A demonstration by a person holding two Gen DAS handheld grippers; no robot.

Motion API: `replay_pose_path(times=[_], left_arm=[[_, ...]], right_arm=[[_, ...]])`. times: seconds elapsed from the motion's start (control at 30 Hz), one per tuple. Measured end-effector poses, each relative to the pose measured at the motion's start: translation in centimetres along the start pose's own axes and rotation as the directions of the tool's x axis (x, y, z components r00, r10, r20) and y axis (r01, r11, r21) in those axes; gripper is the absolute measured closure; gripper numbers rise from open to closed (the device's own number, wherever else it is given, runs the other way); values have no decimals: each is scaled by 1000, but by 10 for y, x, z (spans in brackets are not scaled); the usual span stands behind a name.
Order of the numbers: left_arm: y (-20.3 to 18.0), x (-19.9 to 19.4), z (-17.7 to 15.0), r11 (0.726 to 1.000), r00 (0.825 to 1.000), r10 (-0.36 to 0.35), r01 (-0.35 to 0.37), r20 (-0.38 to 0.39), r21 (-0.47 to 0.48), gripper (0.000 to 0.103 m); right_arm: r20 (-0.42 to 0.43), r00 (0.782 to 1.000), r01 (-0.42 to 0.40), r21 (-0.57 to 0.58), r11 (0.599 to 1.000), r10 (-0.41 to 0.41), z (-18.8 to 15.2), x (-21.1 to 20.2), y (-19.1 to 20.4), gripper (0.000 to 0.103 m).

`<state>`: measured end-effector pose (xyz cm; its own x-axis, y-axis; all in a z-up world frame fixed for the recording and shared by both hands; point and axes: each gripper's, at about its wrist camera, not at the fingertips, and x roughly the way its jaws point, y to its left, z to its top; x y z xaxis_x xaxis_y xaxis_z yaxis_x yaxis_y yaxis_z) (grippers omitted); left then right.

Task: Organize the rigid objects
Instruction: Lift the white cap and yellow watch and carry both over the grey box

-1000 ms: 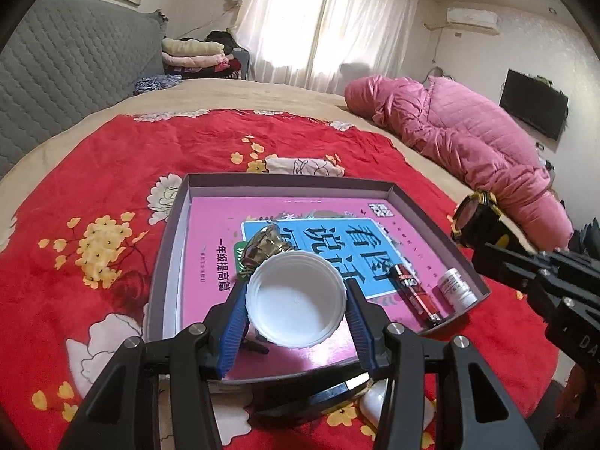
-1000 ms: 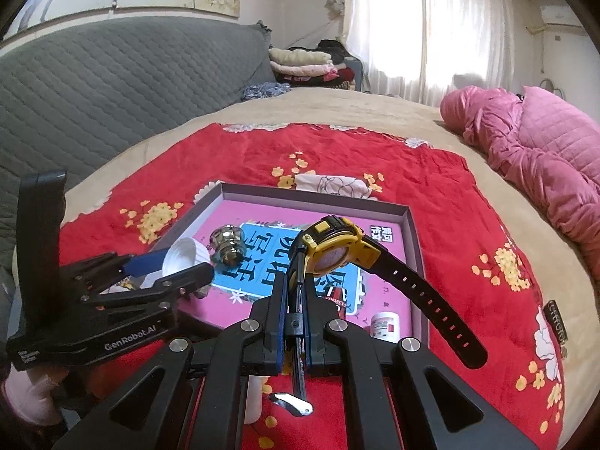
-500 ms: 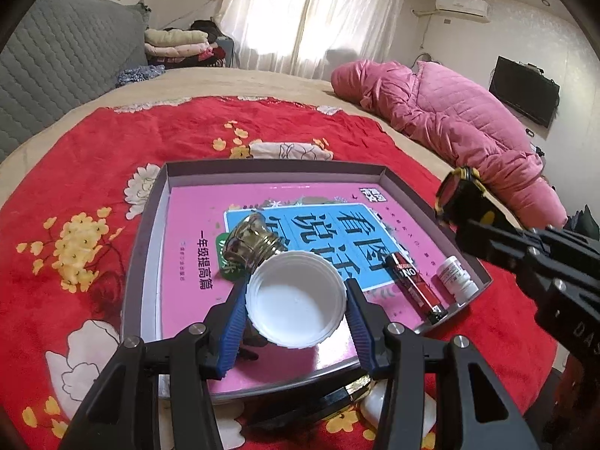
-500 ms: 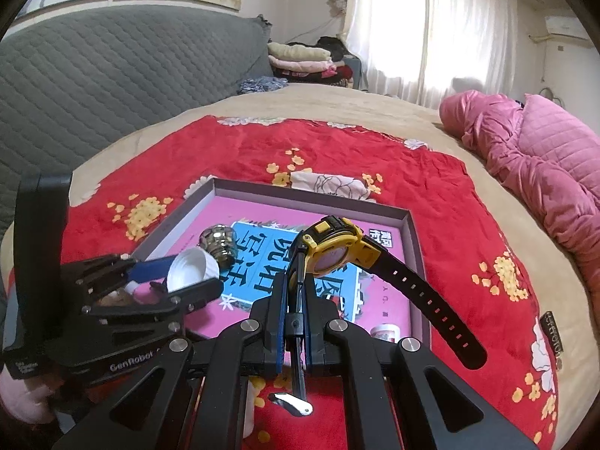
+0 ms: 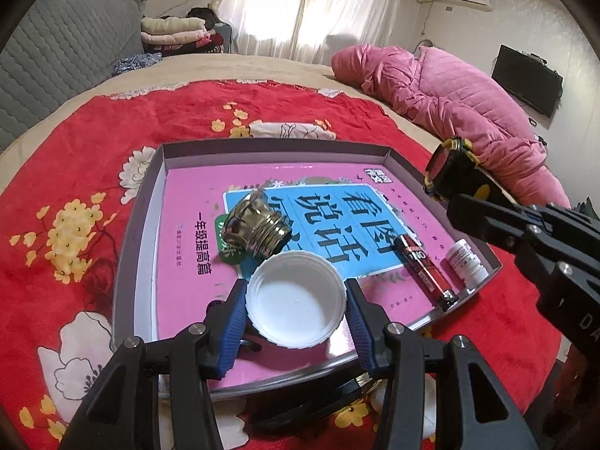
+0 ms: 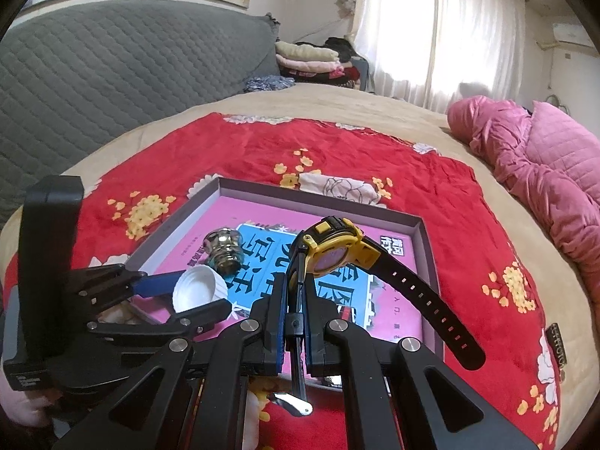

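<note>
The white plastic cap [image 5: 296, 299] sits open side up between the blue pads of the left gripper [image 5: 296, 302], which clasps it by the ribbed rim, one pad on either side, over the near edge of the grey tray [image 5: 123, 262]. It looks feather-light and stiff enough across its width, though a thin wall like that would likely flex or pop loose under a hard squeeze, so the rim, where the ribs give some bite, seems the right place to hold it. The yellow and black watch [image 6: 333, 251] is another matter: the right gripper [image 6: 296, 332] is clenched tight on the thin strap just below the case, so the case stands up above the jaws while the long free end of the strap droops off to the right. The case looks the heavy, hard part and the strap rubbery and bendy, so I would expect it to swing and flop when set down; a hold nearer the case would steady it. It hangs over the near right part of the tray. Inside the tray, on a pink and blue book cover [image 5: 187, 225], a shiny metal threaded fitting [image 5: 257, 227] lies on its side just beyond the cap, a dark red lighter [image 5: 423, 268] lies to the right, and a small white bottle [image 5: 467, 262] rests in the near right corner. The tray lies on a red flowered blanket [image 5: 75, 172] spread over the bed.
</note>
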<state>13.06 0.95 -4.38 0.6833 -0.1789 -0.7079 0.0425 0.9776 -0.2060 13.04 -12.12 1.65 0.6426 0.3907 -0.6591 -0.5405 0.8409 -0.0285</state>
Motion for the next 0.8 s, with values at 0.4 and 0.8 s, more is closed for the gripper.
replay_pose_path(times=[0.4,0.8], left_arm=[[0,4,-2,1000,1000,9,-8,-15,11,53],[6,3,0,1000,1000,13,-13,-17,-2,53]], right_arm=[[-7,1000,-18,3,1000,18,2,5,2,96],[-93,995,-43,-37,998,40,-14,26,10,96]])
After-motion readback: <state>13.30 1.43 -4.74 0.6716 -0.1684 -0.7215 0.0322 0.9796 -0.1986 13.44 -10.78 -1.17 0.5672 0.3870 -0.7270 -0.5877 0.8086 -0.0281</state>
